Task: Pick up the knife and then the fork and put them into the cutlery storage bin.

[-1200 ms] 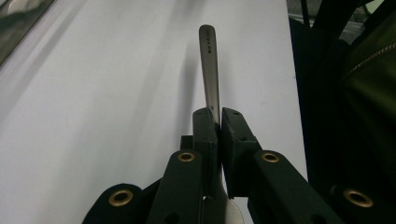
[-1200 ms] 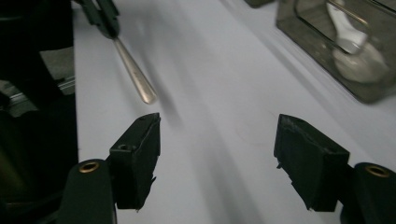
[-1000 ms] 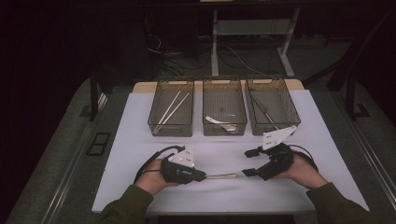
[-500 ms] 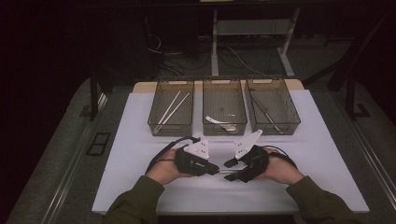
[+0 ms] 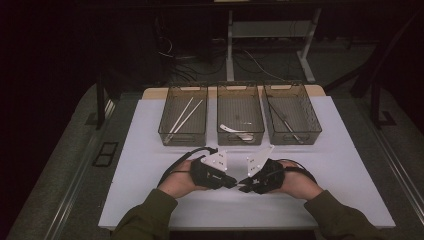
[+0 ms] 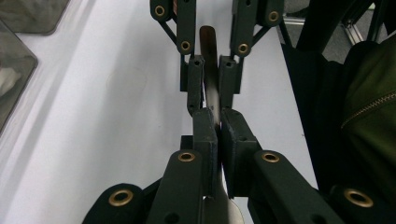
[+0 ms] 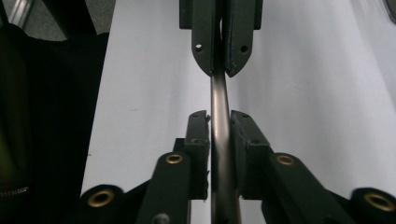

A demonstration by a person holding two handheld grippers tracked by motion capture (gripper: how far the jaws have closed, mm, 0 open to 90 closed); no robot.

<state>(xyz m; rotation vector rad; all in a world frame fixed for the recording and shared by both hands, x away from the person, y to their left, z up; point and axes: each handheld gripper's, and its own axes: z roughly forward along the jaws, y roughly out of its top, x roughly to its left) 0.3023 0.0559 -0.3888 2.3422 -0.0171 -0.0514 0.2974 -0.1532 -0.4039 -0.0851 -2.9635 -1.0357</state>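
Held thing: a slim metal utensil (image 7: 219, 121), apparently cutlery, held level just above the tabletop (image 5: 150, 150), lower centre of the high view.
Left gripper (image 5: 231, 183): fingers (image 6: 205, 135) pressed together on the utensil's shaft, pinching it.
Right gripper (image 5: 243, 185): tip to tip with the left one; its jaws have just been closing around the other end of the shaft, and the fingers (image 7: 198, 135) now sit against it.
Change: a second ago the hands were apart at the lower middle; now they meet.
Meaning: likely a hand-over, with the left due to let go.
Bins: three trays (image 5: 240, 120) across the upper middle hold sorted cutlery; one probably receives this piece.
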